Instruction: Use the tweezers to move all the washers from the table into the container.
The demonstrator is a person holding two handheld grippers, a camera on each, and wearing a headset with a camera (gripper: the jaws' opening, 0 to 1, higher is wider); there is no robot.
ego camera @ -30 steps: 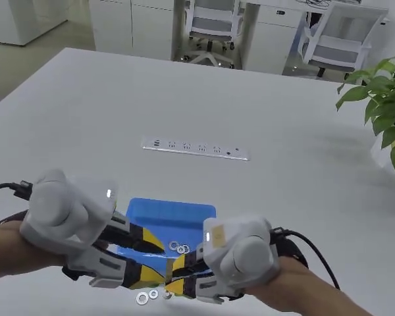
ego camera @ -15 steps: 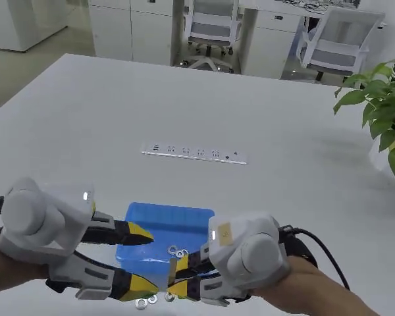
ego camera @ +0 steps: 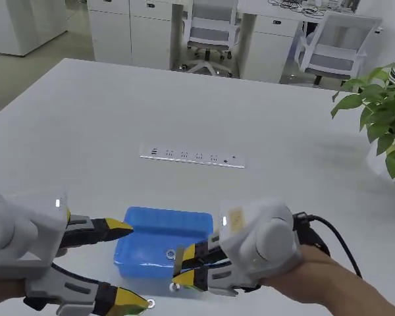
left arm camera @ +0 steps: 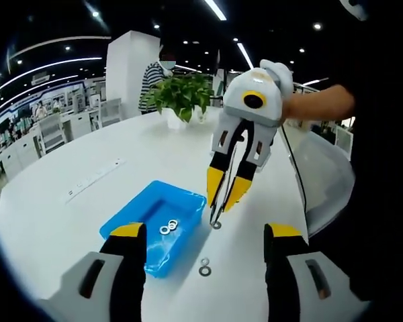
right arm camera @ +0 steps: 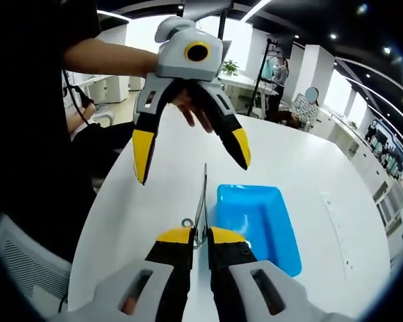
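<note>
Right gripper view: right gripper [right arm camera: 200,236] clenched on tweezers [right arm camera: 203,194], long axis straight ahead along jaws, beside blue container [right arm camera: 255,215]. Left gripper view: left gripper [left arm camera: 205,229] spread; tweezers tip down at washer [left arm camera: 217,225]. Head view: white table [ego camera: 250,118], office chairs [ego camera: 210,26] and potted plant [ego camera: 375,112] beyond.

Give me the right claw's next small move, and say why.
Probably ease the tweezers tips onto the washer lying on the table just outside the blue container and pinch it. The right claw is shut on the tweezers, their tips sit right at that washer, and two other washers lie loose nearby.
</note>
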